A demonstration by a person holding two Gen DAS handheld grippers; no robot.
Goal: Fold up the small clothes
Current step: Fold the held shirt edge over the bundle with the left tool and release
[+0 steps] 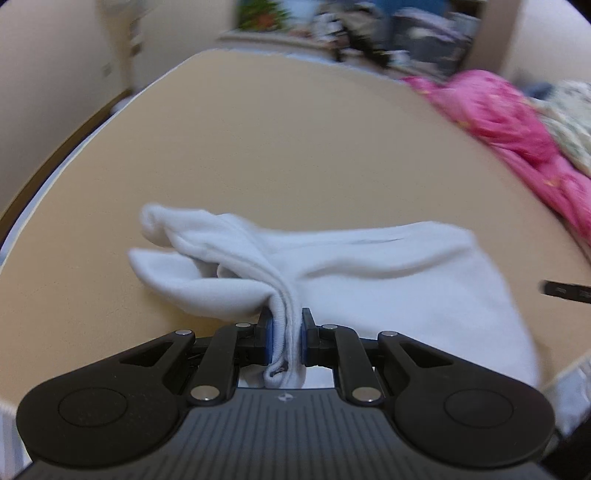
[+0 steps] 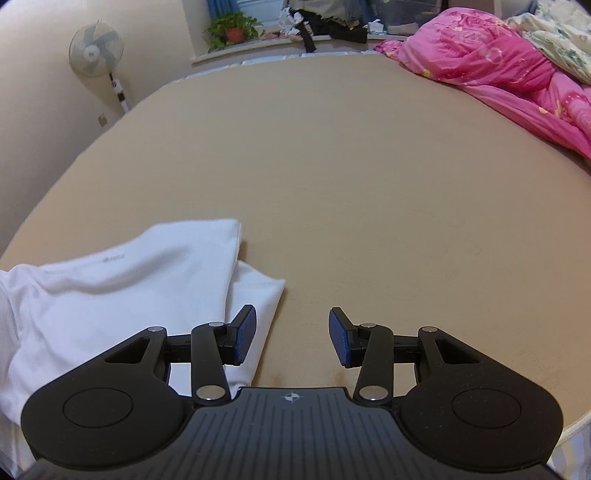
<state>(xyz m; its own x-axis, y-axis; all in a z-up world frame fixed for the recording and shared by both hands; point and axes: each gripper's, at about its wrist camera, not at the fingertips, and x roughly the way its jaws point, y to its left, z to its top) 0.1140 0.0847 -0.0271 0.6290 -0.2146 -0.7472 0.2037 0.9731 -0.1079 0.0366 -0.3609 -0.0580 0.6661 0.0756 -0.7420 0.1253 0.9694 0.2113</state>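
A small white garment (image 1: 388, 280) lies on the tan bed surface (image 1: 295, 147), partly bunched. My left gripper (image 1: 287, 338) is shut on a gathered ribbed edge of it, and the cloth rises from the bed into the blue pads. A sleeve-like end (image 1: 162, 225) trails off to the left. In the right wrist view the same white garment (image 2: 122, 284) lies at lower left, one layer folded over another. My right gripper (image 2: 292, 332) stands open just right of the cloth's edge, with only bare bed between its fingers.
A pink quilt (image 2: 498, 62) and a pale floral blanket (image 2: 561, 33) are heaped at the far right of the bed. A standing fan (image 2: 96, 48) is by the left wall. A potted plant (image 2: 231, 27) and dark clutter sit on the far sill.
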